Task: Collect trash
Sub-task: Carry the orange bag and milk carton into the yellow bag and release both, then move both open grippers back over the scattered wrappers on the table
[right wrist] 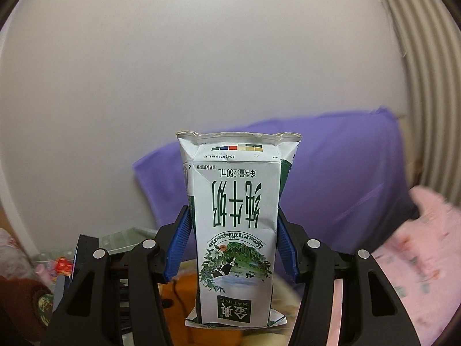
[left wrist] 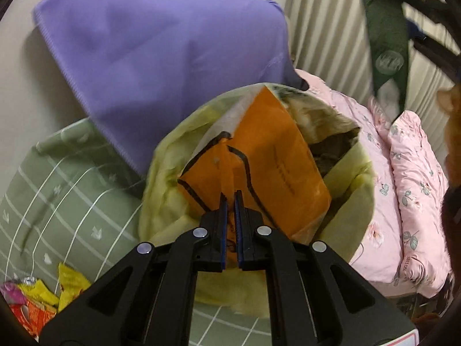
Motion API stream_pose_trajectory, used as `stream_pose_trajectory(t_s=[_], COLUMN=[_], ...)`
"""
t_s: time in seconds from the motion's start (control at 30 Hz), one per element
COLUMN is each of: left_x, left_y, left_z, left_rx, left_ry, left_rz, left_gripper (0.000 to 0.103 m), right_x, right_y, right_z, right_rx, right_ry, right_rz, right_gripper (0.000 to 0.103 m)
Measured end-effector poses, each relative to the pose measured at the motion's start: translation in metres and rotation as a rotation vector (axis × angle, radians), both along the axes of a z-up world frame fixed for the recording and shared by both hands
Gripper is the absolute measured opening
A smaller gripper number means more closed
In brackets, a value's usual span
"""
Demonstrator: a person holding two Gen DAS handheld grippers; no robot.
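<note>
Trash held: one milk carton [right wrist: 234, 225], one orange wrapper [left wrist: 265, 161].

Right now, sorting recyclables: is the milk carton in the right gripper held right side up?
No, the milk carton sits upside down between the right gripper's blue pads, its print inverted.

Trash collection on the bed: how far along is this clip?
Done: the yellow trash bag already holds some rubbish. In hand: the left hand-held gripper is shut on an orange packet at the bag's mouth; the right hand-held gripper grips a milk carton. Left: wrappers on the green sheet.
</note>
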State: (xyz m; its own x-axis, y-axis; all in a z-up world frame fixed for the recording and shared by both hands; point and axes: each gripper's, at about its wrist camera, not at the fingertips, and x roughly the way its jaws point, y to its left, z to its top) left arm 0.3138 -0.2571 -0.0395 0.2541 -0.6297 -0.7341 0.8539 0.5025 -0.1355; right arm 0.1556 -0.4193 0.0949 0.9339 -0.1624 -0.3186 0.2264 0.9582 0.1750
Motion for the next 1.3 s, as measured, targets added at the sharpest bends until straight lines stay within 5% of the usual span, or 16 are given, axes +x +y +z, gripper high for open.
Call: stream_pose_trajectory(t_s=[0.17,0.3,0.5,0.87,1.13,1.3], left_x=[0.031,0.043,0.033,0.031,0.017,0.003], left_y=[0.019,0.028,-0.011,-0.009,0.051,0.104], left_z=[0.001,0.000,-0.007,0.002,0.029,0.047], left_rx=[-0.077,-0.109,-0.139,-0.144,-0.231,-0.237], left_ry=[0.093,0.121,0.155,0.180,0.168,0.035], left_rz=[0.026,0.015,-0.011,-0.014,0.095,0.227], left_gripper=[0.004,0.004,0.004,0.006,0.049,0.052], right_x=[0.044,0.056,0.050,0.057,0.051,0.040], right_y=[0.005,0.014,0.025,0.001,0.019,0.034], right_z=[-0.060,-0.097,-0.133,-0.108,-0.093,-0.077], right_rx=[0.072,0.034,-0.022,0.065,0.030,-0.023], right_ry=[0.119,0.265,0.413,0.385,0.378,0.347], right_rz=[0.088,0.100,0.041,-0.001,0.015,0.017], right_gripper=[0.053,0.053,0.053,0.053,0.063,0.064])
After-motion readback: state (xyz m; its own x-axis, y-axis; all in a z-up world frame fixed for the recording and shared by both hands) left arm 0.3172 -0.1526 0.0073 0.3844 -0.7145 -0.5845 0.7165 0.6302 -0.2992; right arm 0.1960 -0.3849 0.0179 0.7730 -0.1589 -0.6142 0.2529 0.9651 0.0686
